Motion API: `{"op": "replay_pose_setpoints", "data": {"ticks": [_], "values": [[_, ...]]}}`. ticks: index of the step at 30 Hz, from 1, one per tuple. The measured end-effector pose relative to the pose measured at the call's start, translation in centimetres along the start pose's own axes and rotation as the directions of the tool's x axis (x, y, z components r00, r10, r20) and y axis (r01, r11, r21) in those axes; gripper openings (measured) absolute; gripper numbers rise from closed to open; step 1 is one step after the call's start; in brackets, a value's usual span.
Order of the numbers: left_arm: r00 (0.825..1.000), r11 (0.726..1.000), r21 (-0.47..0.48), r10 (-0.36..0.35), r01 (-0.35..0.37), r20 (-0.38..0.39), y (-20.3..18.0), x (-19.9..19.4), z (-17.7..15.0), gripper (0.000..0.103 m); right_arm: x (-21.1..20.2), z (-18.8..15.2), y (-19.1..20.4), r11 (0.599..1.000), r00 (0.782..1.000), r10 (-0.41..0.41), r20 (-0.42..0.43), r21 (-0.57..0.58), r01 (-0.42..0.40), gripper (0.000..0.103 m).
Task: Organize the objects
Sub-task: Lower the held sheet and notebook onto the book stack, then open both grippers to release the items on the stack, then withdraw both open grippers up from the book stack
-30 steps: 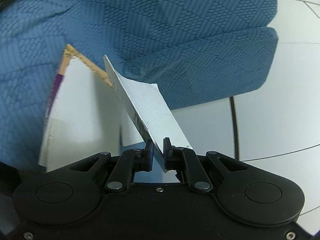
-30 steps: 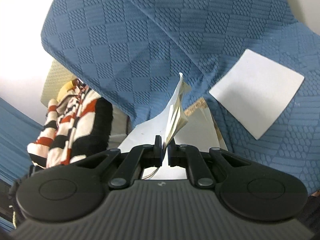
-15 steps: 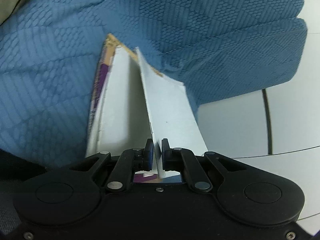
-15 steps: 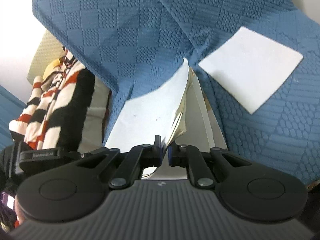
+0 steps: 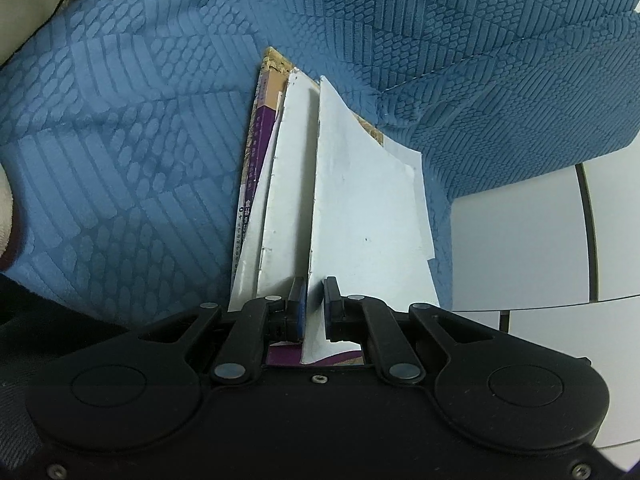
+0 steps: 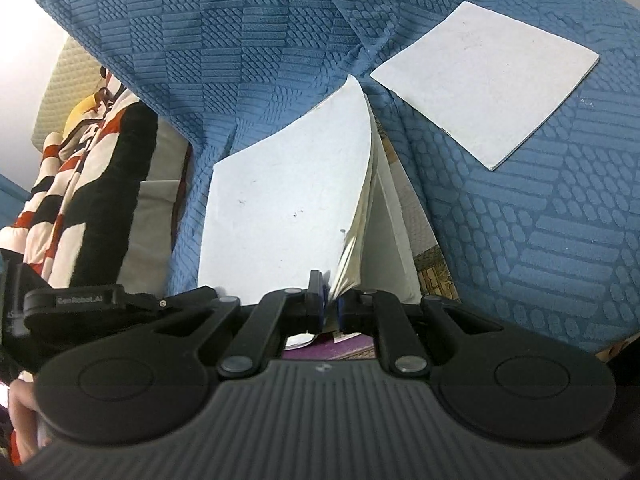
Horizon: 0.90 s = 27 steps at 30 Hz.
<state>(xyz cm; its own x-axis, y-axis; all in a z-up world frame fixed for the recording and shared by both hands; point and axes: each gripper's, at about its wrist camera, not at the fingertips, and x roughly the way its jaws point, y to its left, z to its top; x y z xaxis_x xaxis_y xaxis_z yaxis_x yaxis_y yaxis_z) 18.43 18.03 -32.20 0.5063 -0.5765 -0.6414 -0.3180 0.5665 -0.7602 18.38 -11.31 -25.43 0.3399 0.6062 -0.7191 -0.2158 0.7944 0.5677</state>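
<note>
I see the blue textured sofa (image 6: 520,240) filling both views, with a striped red, black and white blanket (image 6: 80,184) at 9 o'clock in the right view. A book (image 5: 280,200) with a purple cover lies open on the seat cushion, right under both grippers. A loose white board (image 6: 488,80) rests flat on the cushion at 1 o'clock in the right view, well apart from the book. My left gripper (image 5: 314,304) has its fingers nearly closed around one stiff white leaf standing on edge. My right gripper (image 6: 330,304) pinches a sheaf of pages, fingers almost together. I judge the tidying only partly done: the book is not yet closed and the board awaits collecting
</note>
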Motion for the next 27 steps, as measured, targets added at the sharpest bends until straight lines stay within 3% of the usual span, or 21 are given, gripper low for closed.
{"op": "replay_pose_setpoints", "data": {"ticks": [6,8,11,13,15,27], "values": [[1.0,1.0,0.008,0.027,-0.027,0.008,-0.3,-0.4,-0.2,0.024,-0.4,0.0,0.3,1.0,1.0,0.013,-0.018,-0.006,-0.013,0.012],[0.999,0.999,0.016,0.041,-0.041,0.021,-0.7,-0.7,-0.4,0.037,-0.7,0.1,0.5,1.0,1.0,0.014,-0.018,-0.014,-0.015,0.014],[0.997,0.997,0.031,0.065,-0.066,0.047,-1.3,-1.6,-0.7,0.047,-1.4,0.3,0.8,1.0,1.0,0.006,-0.017,-0.028,-0.006,0.03],[0.996,0.997,0.037,0.071,-0.073,0.057,-1.9,-2.2,-0.8,0.05,-2.0,0.4,0.9,0.999,1.0,0.0,-0.015,-0.042,0.0,0.055],[0.995,0.995,0.048,0.079,-0.082,0.064,-2.7,-2.7,-0.9,0.05,-2.9,0.5,1.0,0.998,1.0,-0.014,-0.002,-0.056,0.014,0.068],[0.984,0.974,0.208,0.051,-0.087,0.173,-11.0,-6.8,-2.6,0.062,-11.3,2.9,3.7,0.97,0.986,-0.012,0.169,-0.238,0.052,0.068]]}}
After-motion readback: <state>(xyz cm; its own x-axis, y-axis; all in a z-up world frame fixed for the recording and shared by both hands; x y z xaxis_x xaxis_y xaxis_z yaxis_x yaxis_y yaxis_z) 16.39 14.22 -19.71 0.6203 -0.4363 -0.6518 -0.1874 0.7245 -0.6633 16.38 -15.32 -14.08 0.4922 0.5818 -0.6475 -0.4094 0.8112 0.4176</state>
